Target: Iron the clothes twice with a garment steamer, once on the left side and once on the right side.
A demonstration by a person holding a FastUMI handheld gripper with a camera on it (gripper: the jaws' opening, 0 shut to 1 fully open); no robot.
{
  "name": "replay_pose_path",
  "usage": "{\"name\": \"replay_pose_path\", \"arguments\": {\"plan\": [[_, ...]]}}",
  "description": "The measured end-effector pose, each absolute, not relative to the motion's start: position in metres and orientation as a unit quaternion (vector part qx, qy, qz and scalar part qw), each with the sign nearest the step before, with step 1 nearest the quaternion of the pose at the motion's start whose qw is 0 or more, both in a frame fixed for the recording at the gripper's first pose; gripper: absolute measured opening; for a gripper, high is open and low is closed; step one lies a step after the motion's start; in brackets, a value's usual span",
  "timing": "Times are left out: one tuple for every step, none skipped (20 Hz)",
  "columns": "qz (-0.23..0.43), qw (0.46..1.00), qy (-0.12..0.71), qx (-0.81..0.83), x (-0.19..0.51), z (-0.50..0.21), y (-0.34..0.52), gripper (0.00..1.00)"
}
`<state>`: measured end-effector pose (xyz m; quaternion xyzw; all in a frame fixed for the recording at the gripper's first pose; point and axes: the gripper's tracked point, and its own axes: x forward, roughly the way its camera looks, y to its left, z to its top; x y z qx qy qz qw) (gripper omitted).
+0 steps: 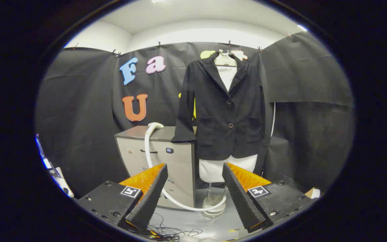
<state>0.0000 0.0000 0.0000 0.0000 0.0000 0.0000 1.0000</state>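
Nearest my lens, the gripper (195, 174) stands with its fingers (149, 198) spread wide, nothing between them and nothing touched. Each finger carries a small square marker on its block. Loose thin cables (170, 231) lie on the floor (186, 220) just ahead of the fingers and low between them.

Beyond the fingers I note a jacket (225, 107), dark, two buttons, both fastened, dressed on a mannequin (227, 168) over a white shirt (227, 75). The white torso shows below the jacket hem. The mannequin stands upright on a pole and a round base (213, 205), which rests on the floor between the fingertips and further back. The jacket's sleeves hang straight; one sleeve cuff hangs against the front corner of the cabinet top.

The steamer head (155, 126), pale, lies on top of a grey cabinet (161, 158) that stands just beside the mannequin, beyond the finger on that side. A white hose (148, 151) runs from the head down the cabinet front, passes behind that fingertip and curves along the floor to the mannequin base. I cannot tell where the hose ends. The steamer head is well apart from the gripper and not held.

A small display sits on the cabinet's upper drawer; I cannot read it. Black cloth (79, 117) forms the wall behind.
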Motion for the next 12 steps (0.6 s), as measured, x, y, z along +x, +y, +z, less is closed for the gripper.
{"name": "replay_pose_path", "arguments": {"plan": [[0.0, 1.0, 0.001, 0.0, 0.0006, 0.0005, 0.0014, 1.0], [0.0, 1.0, 0.002, 0.0, 0.0012, -0.0008, 0.0019, 1.0], [0.002, 1.0, 0.004, 0.002, 0.0008, -0.0016, 0.0028, 1.0], [0.003, 1.0, 0.005, 0.002, 0.0009, -0.0021, 0.0054, 1.0], [0.002, 1.0, 0.006, 0.001, 0.0009, -0.0028, 0.0058, 1.0], [0.003, 1.0, 0.006, 0.0, 0.0015, -0.0037, 0.006, 1.0], [0.003, 1.0, 0.007, 0.0, 0.0016, -0.0036, 0.0063, 1.0], [0.003, 1.0, 0.007, 0.002, 0.0008, -0.0041, 0.0068, 1.0], [0.004, 1.0, 0.007, 0.004, 0.0011, -0.0039, 0.0079, 1.0], [0.002, 1.0, 0.007, 0.005, 0.0004, -0.0043, 0.0081, 1.0], [0.002, 1.0, 0.007, 0.005, 0.0007, -0.004, 0.0084, 1.0], [0.001, 1.0, 0.007, 0.004, 0.0009, -0.005, 0.0088, 1.0]]}}
